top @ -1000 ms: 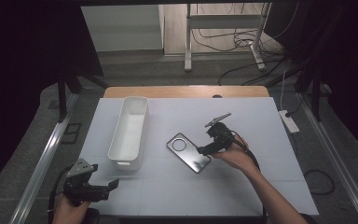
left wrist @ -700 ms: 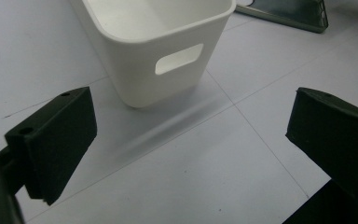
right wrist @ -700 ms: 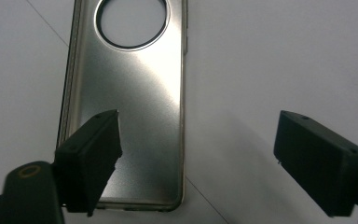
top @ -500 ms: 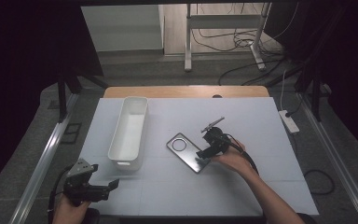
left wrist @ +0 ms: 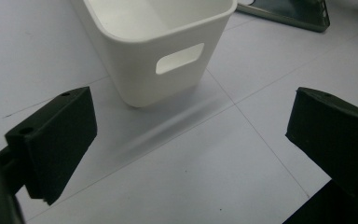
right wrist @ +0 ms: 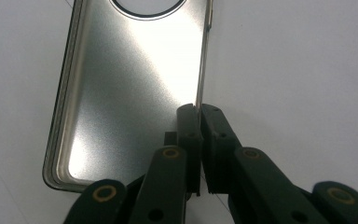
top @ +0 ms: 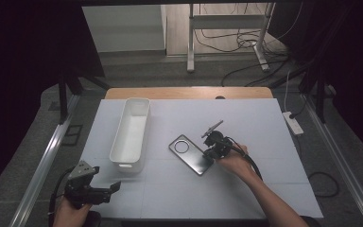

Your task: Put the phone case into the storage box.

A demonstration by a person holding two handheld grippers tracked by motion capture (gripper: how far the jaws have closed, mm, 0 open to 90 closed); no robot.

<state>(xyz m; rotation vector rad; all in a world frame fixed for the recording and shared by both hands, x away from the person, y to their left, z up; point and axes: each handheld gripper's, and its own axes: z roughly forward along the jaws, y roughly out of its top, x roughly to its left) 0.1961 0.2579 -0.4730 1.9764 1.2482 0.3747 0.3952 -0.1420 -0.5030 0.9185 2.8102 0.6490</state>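
Case (top: 191, 154) lengthwise diagonal, ring far-left.

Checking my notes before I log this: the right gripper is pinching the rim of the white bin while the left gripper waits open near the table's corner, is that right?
Not quite: the right gripper is pinching the side wall of the phone case, not the white bin, as the right gripper view shows. The left gripper does wait open.

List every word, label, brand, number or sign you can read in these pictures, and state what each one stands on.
None: no readable text in the pictures.
Phone case: bare metallic inside, a round cut-out, no print.
White bin: plain, unmarked.
Right gripper, shut on the case's rim: no lettering.
Left gripper: no lettering.
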